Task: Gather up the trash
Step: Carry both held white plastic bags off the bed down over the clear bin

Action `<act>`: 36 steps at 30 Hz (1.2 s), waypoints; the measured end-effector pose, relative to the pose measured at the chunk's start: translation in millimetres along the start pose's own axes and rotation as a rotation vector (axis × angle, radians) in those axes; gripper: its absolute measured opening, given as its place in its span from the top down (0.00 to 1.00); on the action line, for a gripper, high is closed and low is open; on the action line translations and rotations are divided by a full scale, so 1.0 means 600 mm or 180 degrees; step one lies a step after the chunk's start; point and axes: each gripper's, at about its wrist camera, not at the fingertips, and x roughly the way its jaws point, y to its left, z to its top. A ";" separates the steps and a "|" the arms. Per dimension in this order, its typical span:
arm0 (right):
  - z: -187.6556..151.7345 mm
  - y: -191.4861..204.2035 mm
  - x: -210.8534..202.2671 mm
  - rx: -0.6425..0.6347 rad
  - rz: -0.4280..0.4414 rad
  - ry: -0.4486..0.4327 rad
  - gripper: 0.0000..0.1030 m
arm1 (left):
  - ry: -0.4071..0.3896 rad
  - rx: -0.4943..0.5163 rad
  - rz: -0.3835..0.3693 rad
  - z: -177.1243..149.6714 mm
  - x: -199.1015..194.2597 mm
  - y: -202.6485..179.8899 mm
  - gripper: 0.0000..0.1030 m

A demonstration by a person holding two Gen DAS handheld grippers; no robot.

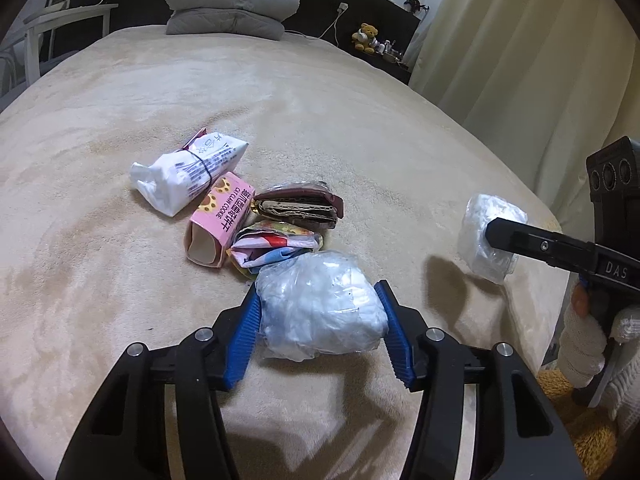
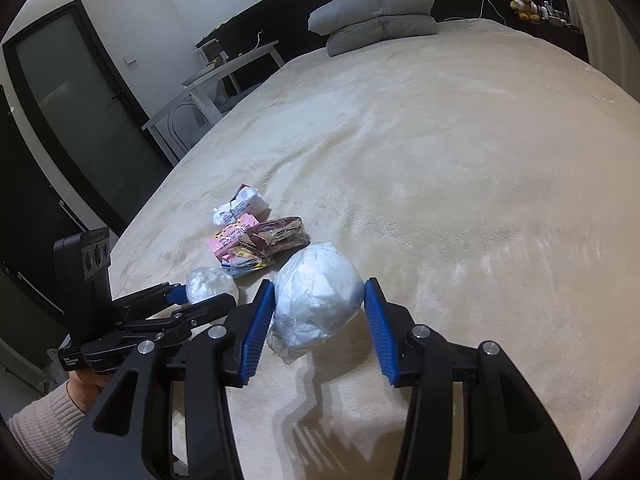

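Stage: collection under way; no bin or bag in view, nothing visibly binned.

Held, 2: left tool [image 1: 318,312] gripping a plastic-wrapped wad [image 1: 320,304], pads against both its sides, low over the bed [image 1: 360,120]; right tool [image 2: 318,312] clamped on a second wrapped wad [image 2: 316,296], raised at 3 o'clock in the left view.

Loose on the bed, 4, clustered at 11 o'clock of the left tool: white packet [image 1: 188,172], pink cookie box [image 1: 218,220], brown wallet-like packet [image 1: 300,204], colourful wrapper [image 1: 276,246].
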 end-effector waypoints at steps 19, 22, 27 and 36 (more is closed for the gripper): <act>-0.015 0.045 -0.036 -0.0025 -0.0045 -0.0239 0.54 | -0.0418 -0.0178 -0.0005 -0.032 -0.122 0.003 0.47; -0.031 0.054 -0.051 0.0013 -0.0039 -0.0267 0.54 | -0.0524 -0.0168 0.0019 -0.047 -0.151 -0.005 0.47; -0.069 0.084 -0.082 -0.0028 0.0001 -0.0339 0.54 | -0.0641 -0.0221 0.0037 -0.068 -0.184 -0.018 0.47; -0.150 0.120 -0.136 0.0008 0.0103 -0.0432 0.54 | -0.0744 -0.0170 0.0012 -0.125 -0.220 -0.062 0.47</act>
